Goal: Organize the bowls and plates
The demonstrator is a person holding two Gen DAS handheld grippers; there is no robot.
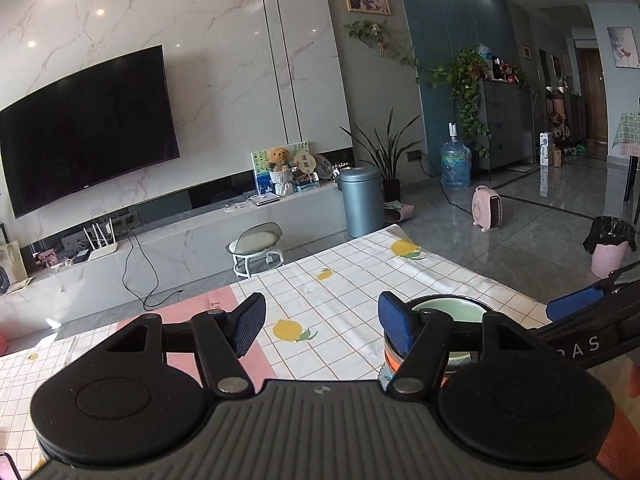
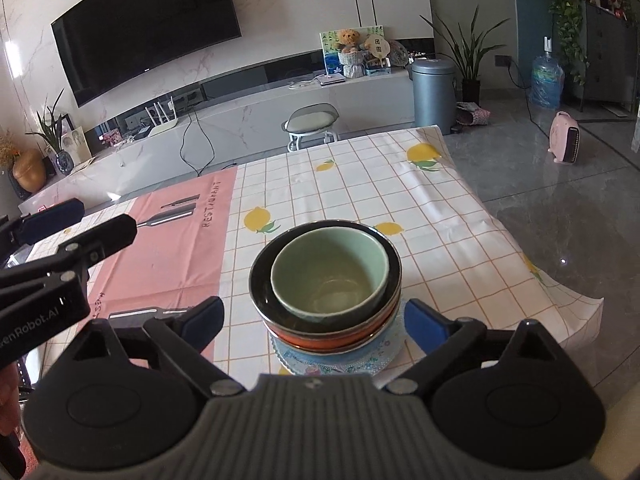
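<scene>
My right gripper (image 2: 314, 326) jaws wide, straddling the stack, green bowl (image 2: 330, 274) nested in black bowl (image 2: 325, 280) on worktop (image 2: 460, 248), left gripper (image 1: 322, 326) jaws wide, empty, stack at its 3 o'clock

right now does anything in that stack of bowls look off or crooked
Slightly. The green bowl sits off-centre in the dark bowl, pushed toward its right rim. The stack overhangs the patterned plate unevenly. Nothing looks spilled or broken. Both the right gripper and left gripper are open.

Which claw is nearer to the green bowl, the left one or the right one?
Right. The right claw opens around the stack under the green bowl; the left claw is off to its left.
</scene>
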